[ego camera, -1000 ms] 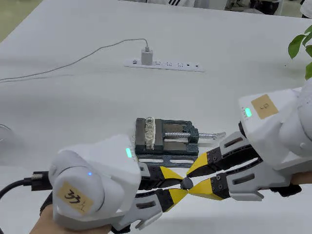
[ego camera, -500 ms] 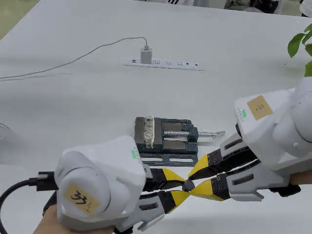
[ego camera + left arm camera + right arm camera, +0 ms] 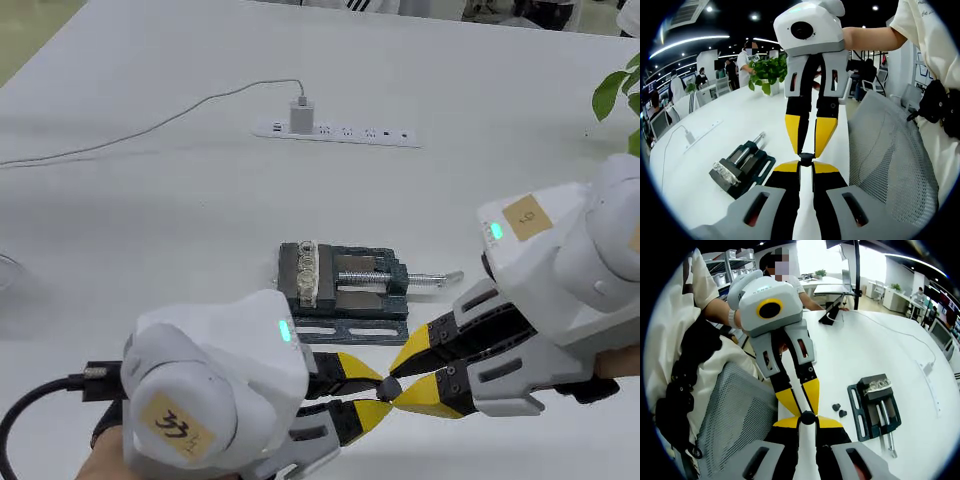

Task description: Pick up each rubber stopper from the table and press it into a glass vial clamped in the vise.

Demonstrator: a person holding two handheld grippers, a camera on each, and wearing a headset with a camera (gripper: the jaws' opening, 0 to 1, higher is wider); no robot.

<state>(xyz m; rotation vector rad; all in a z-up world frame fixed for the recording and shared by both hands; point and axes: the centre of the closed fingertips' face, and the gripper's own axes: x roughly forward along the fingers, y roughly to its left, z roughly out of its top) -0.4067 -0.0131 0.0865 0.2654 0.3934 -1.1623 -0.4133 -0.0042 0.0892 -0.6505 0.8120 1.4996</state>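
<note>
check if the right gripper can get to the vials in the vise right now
Probably yes: the vials stand in the vise just beyond the right gripper, bare table between. But the left gripper also pinches the same stopper.

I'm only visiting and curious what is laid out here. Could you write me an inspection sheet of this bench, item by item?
Surface: white table.
Job's things: vise clamping glass vials; two loose stoppers lying beside it; one held stopper.
Clutter: a dark object far down the table, too distant to name.
Grippers: left hand-held gripper and right hand-held gripper meet tip to tip, both shut on the held stopper.
Cables: power strip with charger and white cable; black cable at the left hand-held gripper.
Surroundings: plant, mesh chair, people in an office.
</note>
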